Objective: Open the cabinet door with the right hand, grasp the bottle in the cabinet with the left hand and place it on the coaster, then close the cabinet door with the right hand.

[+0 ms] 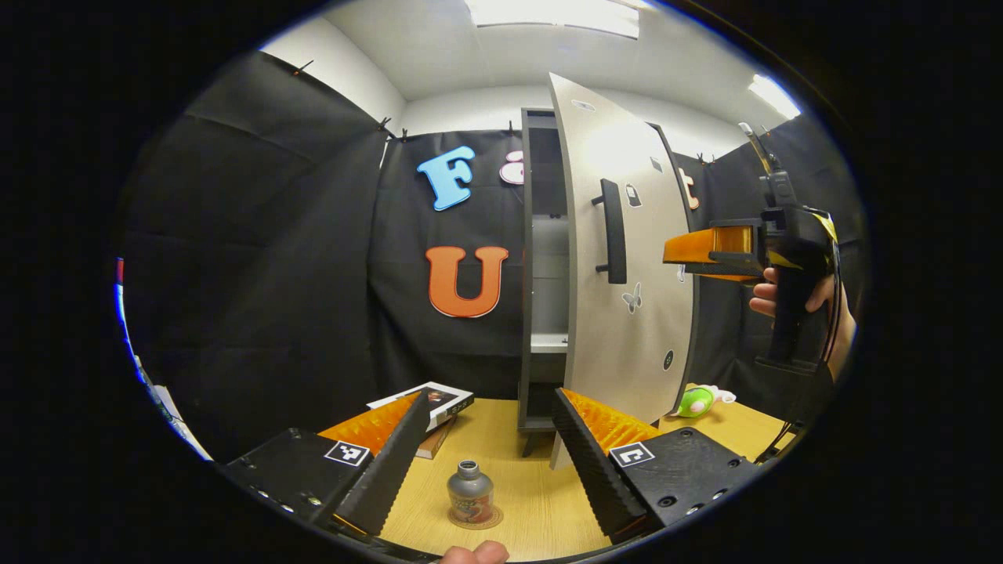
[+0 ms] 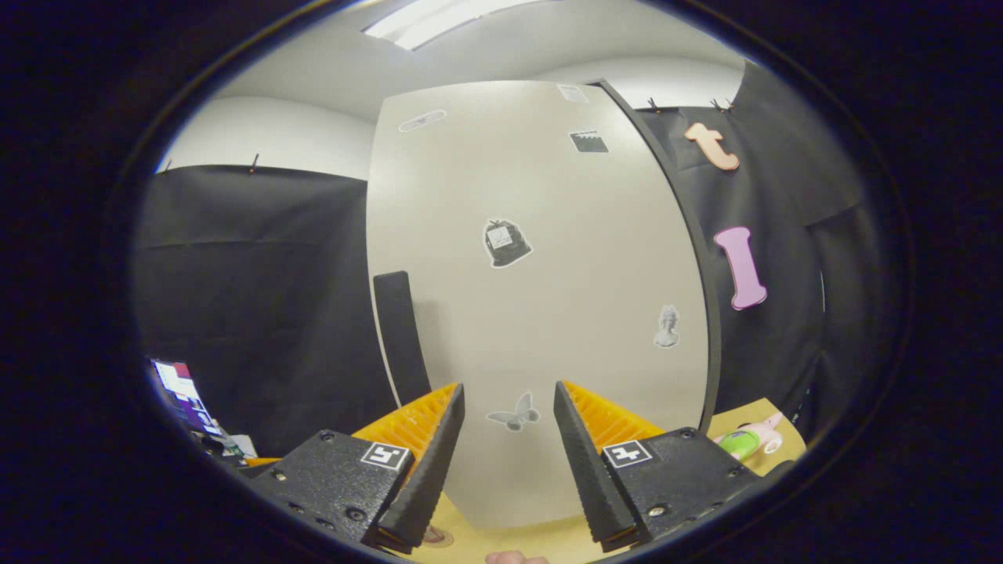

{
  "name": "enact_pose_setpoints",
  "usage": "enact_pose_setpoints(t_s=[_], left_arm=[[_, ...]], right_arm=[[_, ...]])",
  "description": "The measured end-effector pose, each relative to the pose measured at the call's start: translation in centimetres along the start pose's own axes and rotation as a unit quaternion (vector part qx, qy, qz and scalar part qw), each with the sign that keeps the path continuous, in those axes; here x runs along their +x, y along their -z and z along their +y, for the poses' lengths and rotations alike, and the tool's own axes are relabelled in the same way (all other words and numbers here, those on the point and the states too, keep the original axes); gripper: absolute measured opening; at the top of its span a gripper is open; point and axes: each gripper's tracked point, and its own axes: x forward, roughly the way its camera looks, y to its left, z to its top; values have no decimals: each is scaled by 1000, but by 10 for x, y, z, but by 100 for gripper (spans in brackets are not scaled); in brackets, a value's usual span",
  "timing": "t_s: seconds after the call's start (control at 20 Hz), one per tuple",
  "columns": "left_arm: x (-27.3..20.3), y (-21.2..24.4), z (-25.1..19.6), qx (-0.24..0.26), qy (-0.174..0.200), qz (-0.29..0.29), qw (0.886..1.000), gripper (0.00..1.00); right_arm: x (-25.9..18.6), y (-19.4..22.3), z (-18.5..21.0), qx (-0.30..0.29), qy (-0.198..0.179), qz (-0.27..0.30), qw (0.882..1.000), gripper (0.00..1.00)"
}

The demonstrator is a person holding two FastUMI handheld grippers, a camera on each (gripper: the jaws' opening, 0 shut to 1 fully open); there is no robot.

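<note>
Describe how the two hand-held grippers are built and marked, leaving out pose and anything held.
The left hand-held gripper has two wedge-shaped fingers with sawtooth-ribbed inner faces, each on a black block bearing a small square black-and-white marker. The right hand-held gripper is built the same, with screws in its blocks. In the left gripper view, the right one shows a black pistol-style handle, an upright antenna-like stub and a dark cable.

Right gripper (image 2: 508, 411): fingers parted, nothing between them, facing the pale cabinet door (image 2: 541, 313) at close range. Door carries a dark vertical handle (image 2: 401, 333) at its left edge and several stickers (a butterfly (image 2: 514, 413) sits lowest). A green-and-pink toy (image 2: 746, 440) lies on the wooden table (image 2: 756, 419) at lower right.
</note>
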Motion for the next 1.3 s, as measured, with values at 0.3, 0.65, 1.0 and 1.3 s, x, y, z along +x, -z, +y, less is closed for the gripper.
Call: enact_pose_setpoints(t_s=[0.3,0.65,1.0,1.3], left_arm=[[-2,-7,2,-2,-8,-8,1000,95],[-7,-13,-29,-4,16,-12,1000,95],[-17,-11,-67,-8,42,-13,999,95],[-24,-8,-93,-2,49,-21,999,95]], right_arm=[[-19,-4,-10,-28,22,-8,999,76],[-105,-9,-45,-78,95,-25,992,77],[-197,19,-103,-95,212,-33,972,78],[-229,59,-123,-62,233,-11,970,79]])
